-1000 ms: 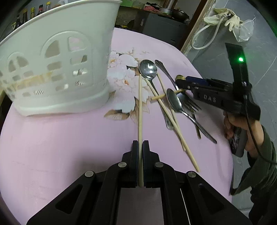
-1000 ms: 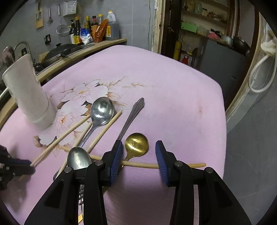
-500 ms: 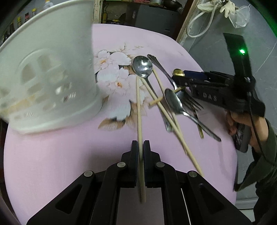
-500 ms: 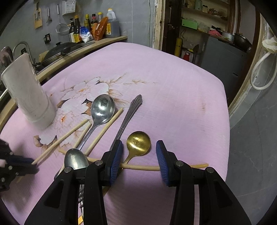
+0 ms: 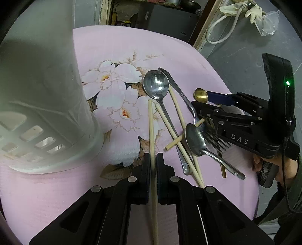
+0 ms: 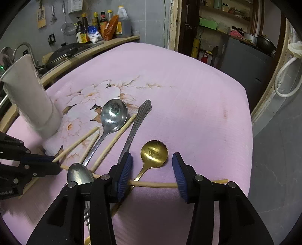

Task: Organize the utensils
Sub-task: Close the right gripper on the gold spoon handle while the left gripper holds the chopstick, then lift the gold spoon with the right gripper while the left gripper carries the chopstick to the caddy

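My left gripper (image 5: 152,160) is shut on a wooden chopstick (image 5: 151,128) that points ahead over the pink floral cloth. The white slotted utensil holder (image 5: 43,105) stands close at the left, blurred. A pile lies to the right: a large steel spoon (image 5: 156,84), a smaller steel spoon (image 5: 196,140), a fork (image 5: 217,139), a gold spoon (image 5: 201,94) and more chopsticks (image 5: 179,113). My right gripper (image 6: 152,166) is open, its jaws on either side of the gold spoon (image 6: 153,152), above a crosswise chopstick (image 6: 156,184). The left gripper (image 6: 43,164) shows at the left of the right wrist view.
The table's far edge (image 6: 247,113) drops off to the right. A counter with bottles (image 6: 102,24) and a pan (image 6: 62,52) lies behind. The holder (image 6: 30,96) stands at the left of the right wrist view. A hose and gloves (image 5: 243,11) hang on the wall.
My left gripper has lifted and drawn the chopstick back, and turned, so the holder is now nearer and blurred. The right gripper has crept slightly forward around the gold spoon.
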`<state>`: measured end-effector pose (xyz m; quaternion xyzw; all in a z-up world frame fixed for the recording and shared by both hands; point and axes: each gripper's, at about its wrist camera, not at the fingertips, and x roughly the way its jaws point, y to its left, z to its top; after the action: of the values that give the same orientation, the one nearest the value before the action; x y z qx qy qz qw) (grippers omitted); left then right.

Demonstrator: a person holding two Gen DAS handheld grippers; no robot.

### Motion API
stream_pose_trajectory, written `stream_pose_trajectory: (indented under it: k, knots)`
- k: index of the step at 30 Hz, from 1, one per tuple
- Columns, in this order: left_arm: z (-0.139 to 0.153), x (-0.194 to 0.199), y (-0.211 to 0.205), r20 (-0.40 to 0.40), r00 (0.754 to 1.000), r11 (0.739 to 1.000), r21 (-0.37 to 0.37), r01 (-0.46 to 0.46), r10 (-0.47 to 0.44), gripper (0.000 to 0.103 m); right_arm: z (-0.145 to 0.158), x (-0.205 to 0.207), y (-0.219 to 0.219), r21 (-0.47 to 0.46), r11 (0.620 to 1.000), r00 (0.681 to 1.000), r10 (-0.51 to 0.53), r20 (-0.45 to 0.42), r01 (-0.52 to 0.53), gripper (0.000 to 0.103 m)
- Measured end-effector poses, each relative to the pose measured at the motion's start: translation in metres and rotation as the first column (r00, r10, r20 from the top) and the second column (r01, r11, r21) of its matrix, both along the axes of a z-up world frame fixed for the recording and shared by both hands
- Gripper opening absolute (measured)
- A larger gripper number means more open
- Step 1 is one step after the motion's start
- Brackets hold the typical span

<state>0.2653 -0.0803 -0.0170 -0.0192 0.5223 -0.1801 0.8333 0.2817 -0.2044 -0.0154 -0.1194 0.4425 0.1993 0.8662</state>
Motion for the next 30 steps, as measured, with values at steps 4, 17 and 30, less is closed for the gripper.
stream_pose_trajectory:
  k: [4, 17, 30]
  knots:
    - [-0.001, 0.000, 0.000, 0.020, 1.000, 1.000, -0.021, -0.015, 0.015, 0.003, -0.001, 0.005, 0.002, 0.001, 1.000, 1.000, -0.019, -0.015, 0.019, 0.044]
    - [0.009, -0.052, 0.034, 0.068, 0.997, 0.986, -0.163, -0.024, 0.036, 0.002, 0.001, -0.002, 0.016, -0.024, 0.999, 0.999, -0.034, 0.042, 0.035, 0.024]
    - [0.047, -0.103, 0.060, 0.359, 0.926, 0.973, -0.227, -0.033, 0.115, 0.002, 0.043, -0.072, 0.027, 0.029, 1.000, 0.900, -0.005, 0.435, -0.008, 0.024]
